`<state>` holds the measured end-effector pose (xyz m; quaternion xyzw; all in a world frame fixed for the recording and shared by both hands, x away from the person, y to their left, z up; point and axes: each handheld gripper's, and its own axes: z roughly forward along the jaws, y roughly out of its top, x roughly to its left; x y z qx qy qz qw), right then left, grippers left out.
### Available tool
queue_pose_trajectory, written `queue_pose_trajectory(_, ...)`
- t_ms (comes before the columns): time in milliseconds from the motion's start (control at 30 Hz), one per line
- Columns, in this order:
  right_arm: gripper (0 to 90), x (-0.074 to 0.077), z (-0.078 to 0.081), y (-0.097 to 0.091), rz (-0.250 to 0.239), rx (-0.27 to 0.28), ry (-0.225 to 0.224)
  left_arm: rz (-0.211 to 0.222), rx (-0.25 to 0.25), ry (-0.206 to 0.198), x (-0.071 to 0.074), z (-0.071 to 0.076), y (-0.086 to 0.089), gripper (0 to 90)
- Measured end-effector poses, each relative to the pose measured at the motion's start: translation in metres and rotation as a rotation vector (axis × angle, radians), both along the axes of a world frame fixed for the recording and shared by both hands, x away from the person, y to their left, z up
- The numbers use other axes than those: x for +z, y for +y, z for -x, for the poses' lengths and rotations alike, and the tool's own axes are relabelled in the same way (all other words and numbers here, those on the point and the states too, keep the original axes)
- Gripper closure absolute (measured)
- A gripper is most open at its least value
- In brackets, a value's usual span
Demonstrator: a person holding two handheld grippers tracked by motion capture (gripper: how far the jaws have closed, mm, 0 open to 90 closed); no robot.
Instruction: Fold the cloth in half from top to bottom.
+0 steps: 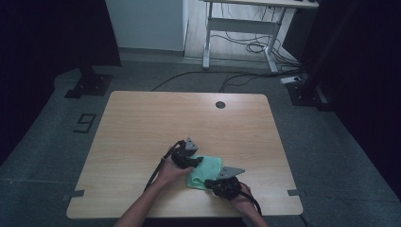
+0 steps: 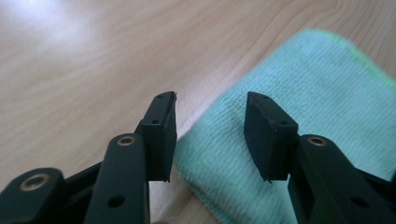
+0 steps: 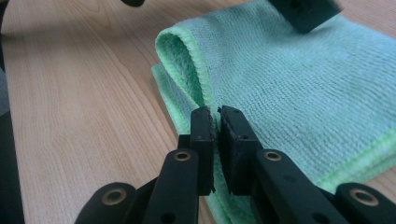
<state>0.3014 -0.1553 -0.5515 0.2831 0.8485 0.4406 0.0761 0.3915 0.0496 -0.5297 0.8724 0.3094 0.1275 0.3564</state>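
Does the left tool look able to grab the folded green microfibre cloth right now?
Probably yes: the left tool stands open just over the folded green microfibre cloth, nothing between them; the right tool pinches another edge.

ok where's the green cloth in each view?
High view: green cloth low centre, between both grippers.
Left gripper view: right half, just past the parted jaws.
Right gripper view: centre to right, edge pinched in the jaws.
Shared landmark: wooden table.
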Motion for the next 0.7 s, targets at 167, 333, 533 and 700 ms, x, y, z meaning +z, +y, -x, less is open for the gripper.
queue_pose_trajectory(167,78.5,0.001,0.000,-0.001,-0.006,0.004,0.010,0.008,0.008,0.009,-0.008,0.001,0.002,55.8)
queue_pose_trajectory(333,69.8,0.016,-0.001,-0.004,-0.064,-0.014,0.003,0.018,0.014,0.009,-0.010,0.002,0.003,56.6)
queue_pose_trajectory(533,64.4,0.028,-0.022,0.017,-0.054,-0.092,-0.034,0.031,0.016,0.015,-0.011,0.001,0.004,56.5)
queue_pose_trajectory(700,61.4,0.016,-0.026,0.041,0.000,-0.086,-0.027,0.054,0.024,0.028,-0.012,0.000,0.006,56.3)
